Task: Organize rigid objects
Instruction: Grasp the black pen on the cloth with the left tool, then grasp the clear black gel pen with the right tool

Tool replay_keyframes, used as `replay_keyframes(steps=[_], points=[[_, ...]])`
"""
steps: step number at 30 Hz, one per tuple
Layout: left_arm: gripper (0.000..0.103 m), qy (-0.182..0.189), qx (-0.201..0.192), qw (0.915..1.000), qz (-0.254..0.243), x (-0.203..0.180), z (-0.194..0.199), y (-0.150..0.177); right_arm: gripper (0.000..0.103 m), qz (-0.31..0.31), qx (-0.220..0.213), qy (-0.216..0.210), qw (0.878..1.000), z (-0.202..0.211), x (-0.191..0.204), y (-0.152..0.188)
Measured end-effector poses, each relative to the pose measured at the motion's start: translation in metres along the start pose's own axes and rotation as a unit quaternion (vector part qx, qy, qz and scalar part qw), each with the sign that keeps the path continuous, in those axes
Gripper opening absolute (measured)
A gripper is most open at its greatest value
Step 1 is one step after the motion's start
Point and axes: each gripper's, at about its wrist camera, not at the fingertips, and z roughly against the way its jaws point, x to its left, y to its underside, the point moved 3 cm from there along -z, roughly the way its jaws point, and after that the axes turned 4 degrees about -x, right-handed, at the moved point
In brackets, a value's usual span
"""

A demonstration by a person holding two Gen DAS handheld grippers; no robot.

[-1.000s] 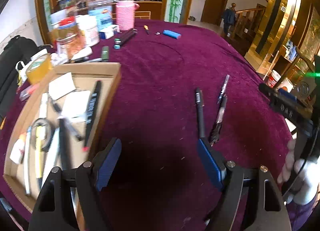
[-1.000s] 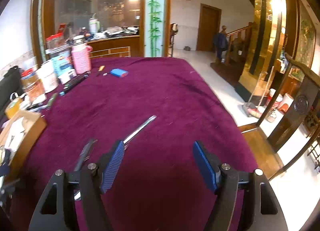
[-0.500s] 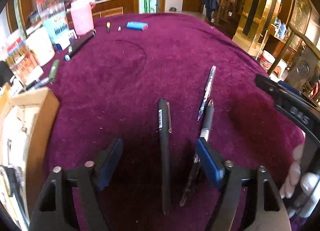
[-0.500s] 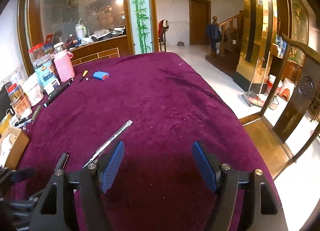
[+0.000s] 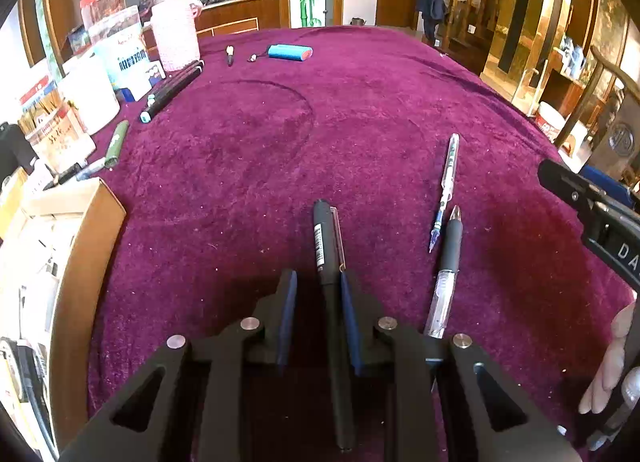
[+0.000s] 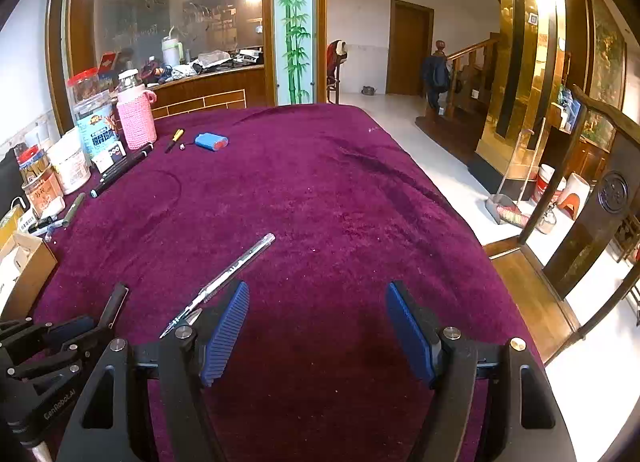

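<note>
My left gripper (image 5: 317,294) is shut on a black pen (image 5: 326,246) that lies on the purple cloth and points away from me. The same pen shows in the right wrist view (image 6: 114,300) at the lower left. A black-grip gel pen (image 5: 446,262) and a clear pen (image 5: 446,182) lie just right of it. The clear pen also shows in the right wrist view (image 6: 224,282). A cardboard box (image 5: 86,246) with stationery stands at the left. My right gripper (image 6: 316,326) is open and empty over bare cloth.
Jars, a pink-sleeved bottle (image 5: 176,38), markers (image 5: 172,90), a green marker (image 5: 116,142) and a blue case (image 5: 290,52) lie along the table's far left. The table edge drops to the floor on the right, by a wooden chair (image 6: 592,230).
My left gripper swung right from the box to the black pen and closed on it. My right gripper stayed open and rose a little.
</note>
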Motion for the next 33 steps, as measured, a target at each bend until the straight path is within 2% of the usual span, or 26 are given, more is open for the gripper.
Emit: replay_keyframes(steps=[3, 7, 10, 21, 33], points=[[0.023, -0.011, -0.008, 0.9999, -0.006, -0.003, -0.001, 0.0, 0.075, 0.0, 0.0, 0.001, 1.0, 0.0, 0.0, 0.0], [0.023, -0.005, -0.009, 0.9999, -0.005, -0.001, -0.001, -0.001, 0.075, 0.002, 0.003, 0.003, 1.0, -0.002, -0.001, 0.001], [0.01, 0.018, -0.013, 0.9997, 0.011, 0.005, 0.002, 0.0, 0.075, 0.006, 0.007, 0.007, 1.0, -0.005, -0.001, 0.002], [0.01, 0.076, -0.035, 0.9951, 0.053, 0.019, 0.038, 0.007, 0.075, 0.014, 0.02, 0.016, 1.0, -0.012, 0.001, 0.004], [0.01, 0.099, -0.045, 0.9899, 0.091, 0.044, 0.064, 0.017, 0.078, 0.021, 0.028, 0.026, 0.999, -0.016, 0.003, 0.006]])
